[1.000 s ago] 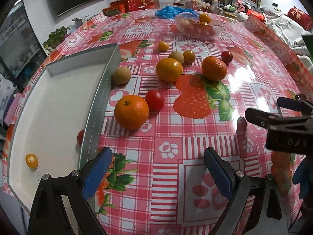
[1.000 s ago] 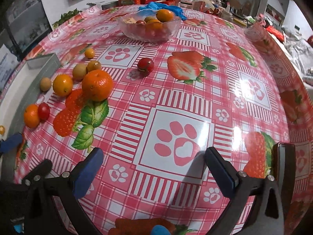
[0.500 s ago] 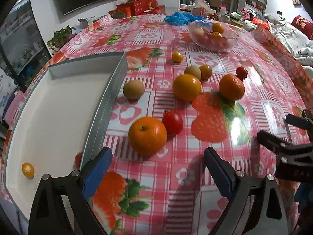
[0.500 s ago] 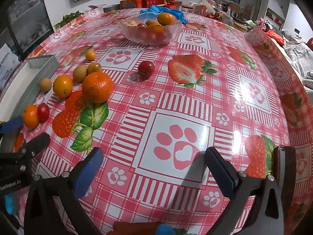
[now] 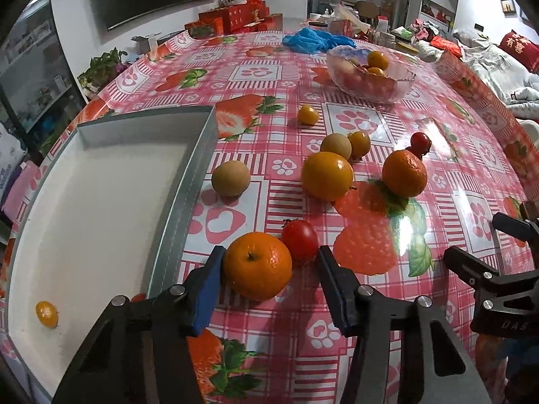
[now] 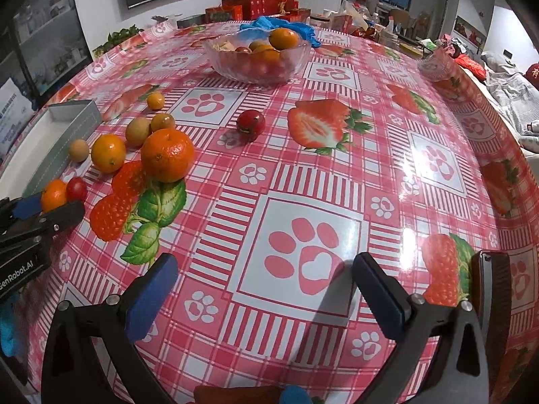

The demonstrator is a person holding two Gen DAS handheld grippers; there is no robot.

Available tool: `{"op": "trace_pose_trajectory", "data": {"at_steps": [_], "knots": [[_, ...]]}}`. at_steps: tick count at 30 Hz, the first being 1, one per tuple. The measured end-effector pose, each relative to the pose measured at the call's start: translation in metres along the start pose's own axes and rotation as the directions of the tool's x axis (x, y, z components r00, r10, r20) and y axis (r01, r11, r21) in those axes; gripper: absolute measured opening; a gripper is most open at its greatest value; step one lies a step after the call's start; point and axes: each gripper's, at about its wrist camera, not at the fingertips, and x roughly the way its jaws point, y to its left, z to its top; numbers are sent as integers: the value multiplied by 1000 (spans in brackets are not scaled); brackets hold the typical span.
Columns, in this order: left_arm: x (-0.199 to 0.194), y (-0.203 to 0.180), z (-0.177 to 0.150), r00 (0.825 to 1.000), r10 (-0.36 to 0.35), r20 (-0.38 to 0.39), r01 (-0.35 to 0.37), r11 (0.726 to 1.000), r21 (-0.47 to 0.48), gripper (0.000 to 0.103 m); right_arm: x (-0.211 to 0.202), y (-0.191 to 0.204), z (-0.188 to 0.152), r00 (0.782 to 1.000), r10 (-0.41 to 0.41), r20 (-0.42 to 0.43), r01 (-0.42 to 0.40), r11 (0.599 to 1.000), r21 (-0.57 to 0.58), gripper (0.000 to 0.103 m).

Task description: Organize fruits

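My left gripper (image 5: 269, 269) is open, its jaws on either side of an orange mandarin (image 5: 256, 265) on the table; the left pad is at the fruit, the right one apart. A red tomato (image 5: 299, 239) sits just behind it. A grey-rimmed white tray (image 5: 175, 208) lies to the left with one small yellow fruit (image 5: 46, 313) inside. More oranges (image 5: 326, 175), a brown round fruit (image 5: 230, 179) and small tomatoes lie beyond. My right gripper (image 6: 262, 293) is open and empty over the tablecloth; it also shows in the left wrist view (image 5: 485, 259).
A glass bowl (image 6: 257, 55) of fruit stands at the back of the table, with a blue bag (image 5: 316, 41) behind it. Red boxes (image 5: 232, 22) sit at the far edge. The table edge drops off to the right.
My left gripper has moved forward to the mandarin and its jaws have narrowed around it. The right gripper has hardly moved.
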Motion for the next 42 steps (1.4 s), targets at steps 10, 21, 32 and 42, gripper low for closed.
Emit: {"op": "trace_pose_trajectory", "data": {"at_steps": [10,21,32,42], "knots": [[0,0,1,1000,-9,3,9,1000,10,38,-1,1,-2,1000,0,18,0,1000,-3,103],[5,-2,8,999,19,26,-20,1000,17,51,0,2,0,1000,-1,-4,1,1000,2,103],[7,-2,11,1000,0,31,0,1000,-3,45,14,31,39,994,109,14,-109,993,-34,91],[7,-1,11,1000,-1,30,1,1000,-13,44,24,52,61,988,149,38,-146,986,-81,42]]}}
